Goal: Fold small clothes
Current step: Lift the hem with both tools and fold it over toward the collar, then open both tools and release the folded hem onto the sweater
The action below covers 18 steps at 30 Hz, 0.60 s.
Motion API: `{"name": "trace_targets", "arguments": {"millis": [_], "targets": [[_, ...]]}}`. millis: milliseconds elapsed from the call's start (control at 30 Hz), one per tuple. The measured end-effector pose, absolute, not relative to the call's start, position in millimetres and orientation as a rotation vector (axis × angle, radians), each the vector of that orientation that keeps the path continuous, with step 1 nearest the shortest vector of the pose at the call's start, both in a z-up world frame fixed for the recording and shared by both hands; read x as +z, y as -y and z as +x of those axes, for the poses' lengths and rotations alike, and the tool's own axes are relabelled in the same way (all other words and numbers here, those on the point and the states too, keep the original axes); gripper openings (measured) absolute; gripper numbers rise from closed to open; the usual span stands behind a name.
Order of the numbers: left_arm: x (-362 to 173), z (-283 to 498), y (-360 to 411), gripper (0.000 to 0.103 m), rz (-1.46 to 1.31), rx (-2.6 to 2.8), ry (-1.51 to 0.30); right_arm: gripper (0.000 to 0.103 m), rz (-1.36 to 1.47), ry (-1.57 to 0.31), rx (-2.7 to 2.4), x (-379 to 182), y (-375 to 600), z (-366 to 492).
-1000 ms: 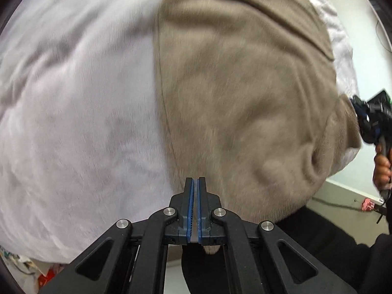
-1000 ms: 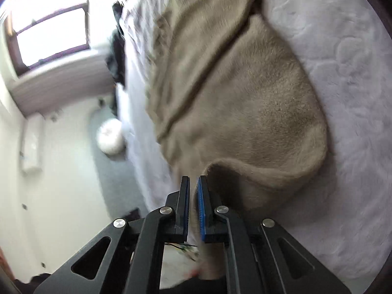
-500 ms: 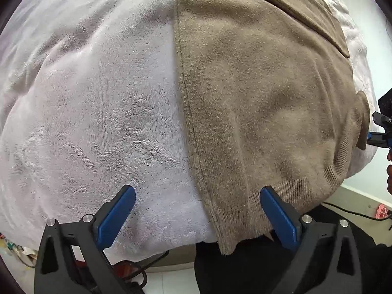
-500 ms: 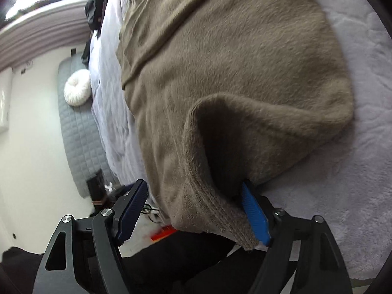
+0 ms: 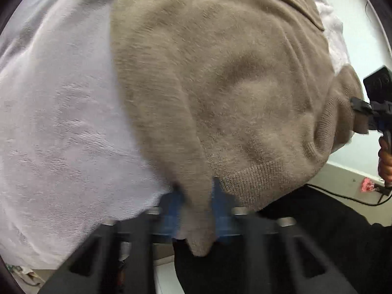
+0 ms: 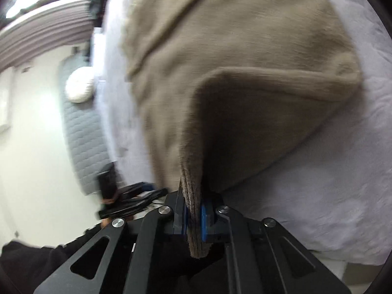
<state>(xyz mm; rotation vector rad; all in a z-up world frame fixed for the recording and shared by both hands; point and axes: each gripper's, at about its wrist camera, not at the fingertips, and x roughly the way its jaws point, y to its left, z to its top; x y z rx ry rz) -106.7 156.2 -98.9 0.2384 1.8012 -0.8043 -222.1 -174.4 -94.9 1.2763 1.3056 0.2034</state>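
Left wrist view: the left gripper (image 5: 196,210), its jaws just closed, pinches a bottom corner of the tan sweater (image 5: 220,78) between blurred blue pads. The sweater is soft fuzzy knit with a ribbed hem, spread on a plush white blanket (image 5: 61,122). Its far hem corner meets the right gripper (image 5: 367,120) at the right edge.

Right wrist view: the right gripper (image 6: 194,216), jaws just closed, clamps the ribbed hem corner, which is drawn up into a ridge off the blanket (image 6: 330,183).
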Motion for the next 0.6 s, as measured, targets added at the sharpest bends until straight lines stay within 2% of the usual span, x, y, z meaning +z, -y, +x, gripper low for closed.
{"name": "trace_targets", "arguments": {"millis": [100, 300, 467, 600], "targets": [[-81.9, -87.4, -168.1, 0.016, -0.005, -0.863, -1.81, 0.009, 1.374, -1.172, 0.258, -76.0, 178.5, -222.0], [-45.4, -38.2, -156.6, 0.016, -0.217, -0.881, -1.66, 0.009, 1.524, -0.845, 0.252, -47.6, 220.5, -206.3], [-26.8, 41.6, -111.3, 0.017, -0.179, -0.863, -1.464, 0.009, 1.582, -0.665, 0.187, -51.1, 267.8, -170.0], [-30.1, 83.8, -71.6, 0.017, -0.062, -0.778, -1.408, 0.009, 1.637, -0.63, 0.082, -78.2, 303.3, -137.9]]}}
